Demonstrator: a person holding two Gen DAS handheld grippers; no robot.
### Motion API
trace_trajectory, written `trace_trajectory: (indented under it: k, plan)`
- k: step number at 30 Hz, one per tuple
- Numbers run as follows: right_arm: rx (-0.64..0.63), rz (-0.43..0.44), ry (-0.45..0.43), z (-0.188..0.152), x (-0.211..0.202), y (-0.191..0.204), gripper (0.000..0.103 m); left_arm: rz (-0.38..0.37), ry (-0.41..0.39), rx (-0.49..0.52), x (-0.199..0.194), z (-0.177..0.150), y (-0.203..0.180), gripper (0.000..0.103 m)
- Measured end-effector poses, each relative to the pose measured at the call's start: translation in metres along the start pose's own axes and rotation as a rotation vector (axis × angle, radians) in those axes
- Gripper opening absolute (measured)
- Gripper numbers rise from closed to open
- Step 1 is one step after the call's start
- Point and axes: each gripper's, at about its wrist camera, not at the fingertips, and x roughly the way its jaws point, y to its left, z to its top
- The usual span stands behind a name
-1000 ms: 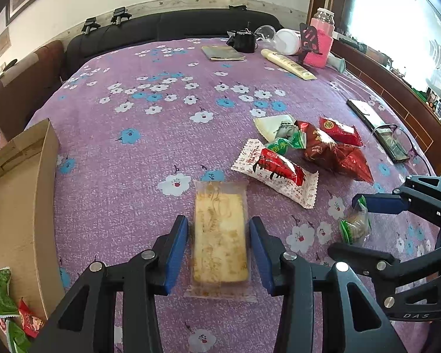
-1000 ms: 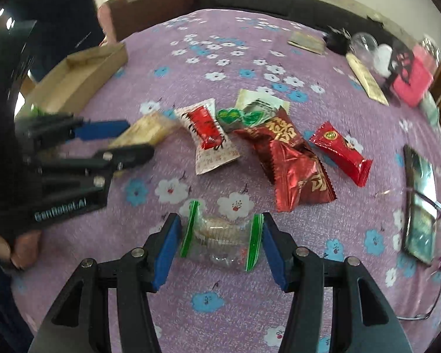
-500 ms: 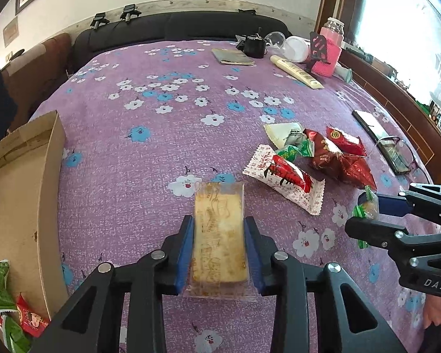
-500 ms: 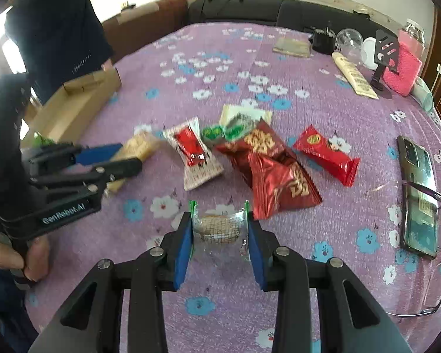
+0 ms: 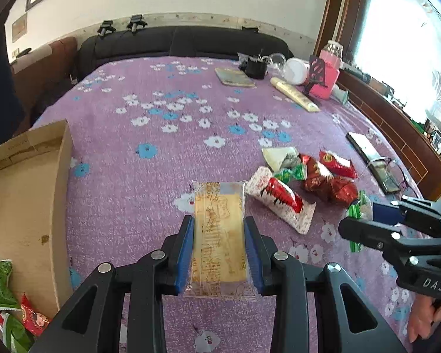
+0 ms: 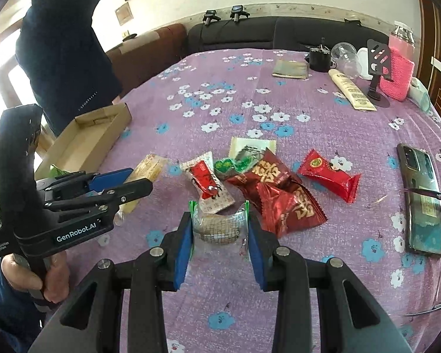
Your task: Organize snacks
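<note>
My left gripper (image 5: 219,229) is shut on a long yellow cake bar in clear wrap (image 5: 217,235) and holds it above the purple cloth. My right gripper (image 6: 219,225) is shut on a small clear packet with green ends (image 6: 220,226), also lifted. The right gripper shows in the left wrist view (image 5: 364,220), the left gripper in the right wrist view (image 6: 132,181). A pile of snacks lies between them: a white-and-red packet (image 6: 207,185), dark red bags (image 6: 279,194), a red packet (image 6: 329,175). The cardboard box (image 5: 23,200) stands at the left and has green and red packets (image 5: 3,291) in its near end.
A phone (image 6: 420,200) and glasses (image 6: 438,253) lie at the right. A tube (image 6: 350,88), pink-sleeved bottle (image 6: 397,67), black stand, cup and wallet (image 6: 291,67) sit at the far end. A person in dark clothes (image 6: 64,50) stands beyond the box.
Both grippers have closed on their snacks and lifted them off the cloth; both views now sit higher and look further across the table.
</note>
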Motion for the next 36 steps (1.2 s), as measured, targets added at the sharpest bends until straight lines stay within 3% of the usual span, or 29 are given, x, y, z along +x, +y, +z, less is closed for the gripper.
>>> trace_trajectory:
  k: [6,15,36]
  plan:
    - [-0.018,0.009,-0.054,-0.001,-0.004,0.012,0.034,0.030,-0.084,-0.001,-0.014,0.003,0.002,0.035]
    - [0.013,0.013,-0.056,-0.002,-0.002,0.008,0.034,0.097,-0.178,0.050,-0.028,0.003,-0.007,0.035]
    - [0.019,0.012,-0.058,-0.002,0.003,0.008,0.034,0.125,-0.218,0.094,-0.034,0.000,-0.016,0.035]
